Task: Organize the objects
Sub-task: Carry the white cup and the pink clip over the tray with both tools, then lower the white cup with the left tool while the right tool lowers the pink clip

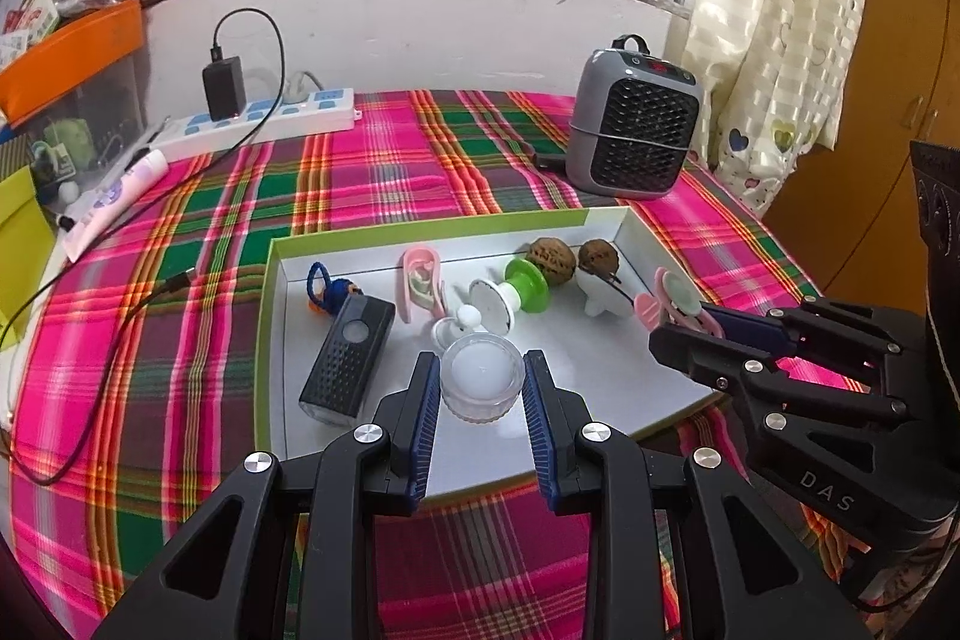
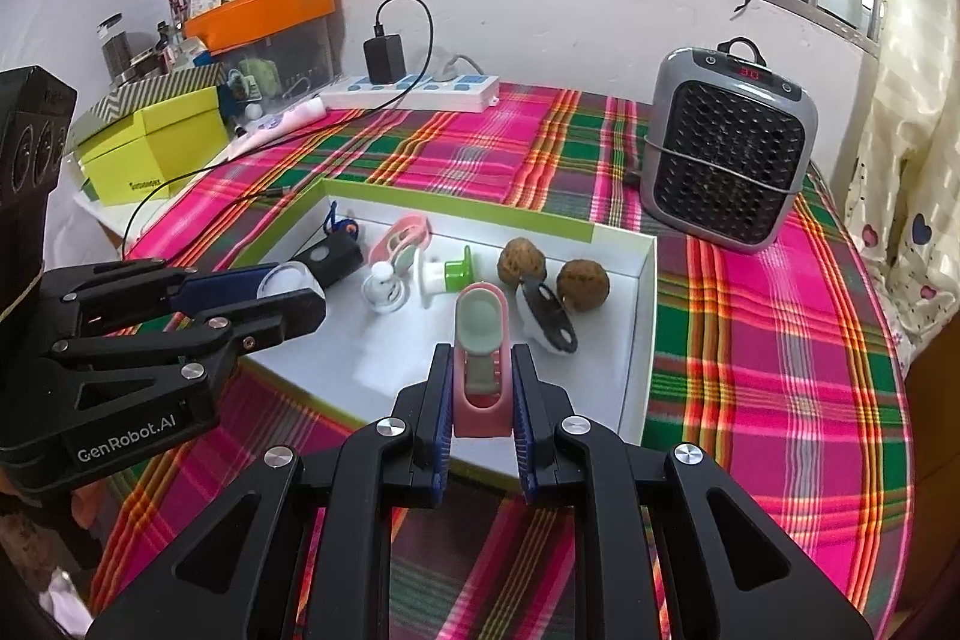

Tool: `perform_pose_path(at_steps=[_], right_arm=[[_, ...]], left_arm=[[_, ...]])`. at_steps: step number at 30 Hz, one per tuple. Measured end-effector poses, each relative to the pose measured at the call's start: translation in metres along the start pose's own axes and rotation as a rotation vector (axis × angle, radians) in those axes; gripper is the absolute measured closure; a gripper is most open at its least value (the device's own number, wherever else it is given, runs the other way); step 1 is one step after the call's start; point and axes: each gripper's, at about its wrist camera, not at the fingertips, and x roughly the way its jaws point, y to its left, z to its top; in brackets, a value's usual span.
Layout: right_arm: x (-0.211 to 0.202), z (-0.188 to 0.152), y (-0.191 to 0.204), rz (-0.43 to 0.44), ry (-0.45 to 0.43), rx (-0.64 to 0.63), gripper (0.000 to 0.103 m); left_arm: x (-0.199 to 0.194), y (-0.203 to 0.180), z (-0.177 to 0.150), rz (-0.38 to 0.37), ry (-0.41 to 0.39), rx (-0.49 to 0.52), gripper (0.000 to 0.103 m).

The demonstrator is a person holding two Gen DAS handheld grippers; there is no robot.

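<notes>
- Plaid cloth (image 1: 372, 172) in pink and green covers the table, and a shallow white tray (image 1: 456, 226) with a green rim lies at the middle of both frames.
- Left gripper (image 1: 483, 388), at the lower centre of the left wrist view, has its jaws closed on a small clear jar (image 1: 482, 376) with a white round inside, above the near part of the tray.
- Right gripper (image 2: 480, 388), at the lower centre of the right wrist view, has its jaws pressed tight on a pink clip (image 2: 480, 358) with a pale green pad, over the tray's near edge.
- Inside the tray lie a black box (image 1: 348, 358) at the left, a second pink clip (image 1: 420, 280), a green-and-white hook (image 1: 510, 295) and two walnuts (image 1: 549, 259) towards the far wall.
- Beyond the tray, a grey heater (image 1: 633, 124) stands at the upper right, and a white power strip (image 1: 264, 118) with a black charger sits at the upper left.
</notes>
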Motion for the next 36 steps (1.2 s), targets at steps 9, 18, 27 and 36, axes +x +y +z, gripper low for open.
perform_pose_path(at_steps=[9,18,27,36], right_arm=[[0.014,0.007,-0.006,0.007,0.027,-0.002,0.085],[0.027,0.01,-0.008,0.008,0.054,-0.004,0.085],[0.037,0.013,-0.011,0.034,0.087,0.0,0.085],[0.048,0.015,-0.013,0.035,0.114,0.0,0.085]], left_arm=[[0.013,0.001,0.006,0.005,0.016,0.0,0.077],[0.026,0.001,0.005,0.009,0.043,-0.007,0.077],[0.033,0.001,0.005,0.014,0.055,-0.005,0.077],[0.041,0.004,0.004,0.019,0.073,-0.011,0.077]])
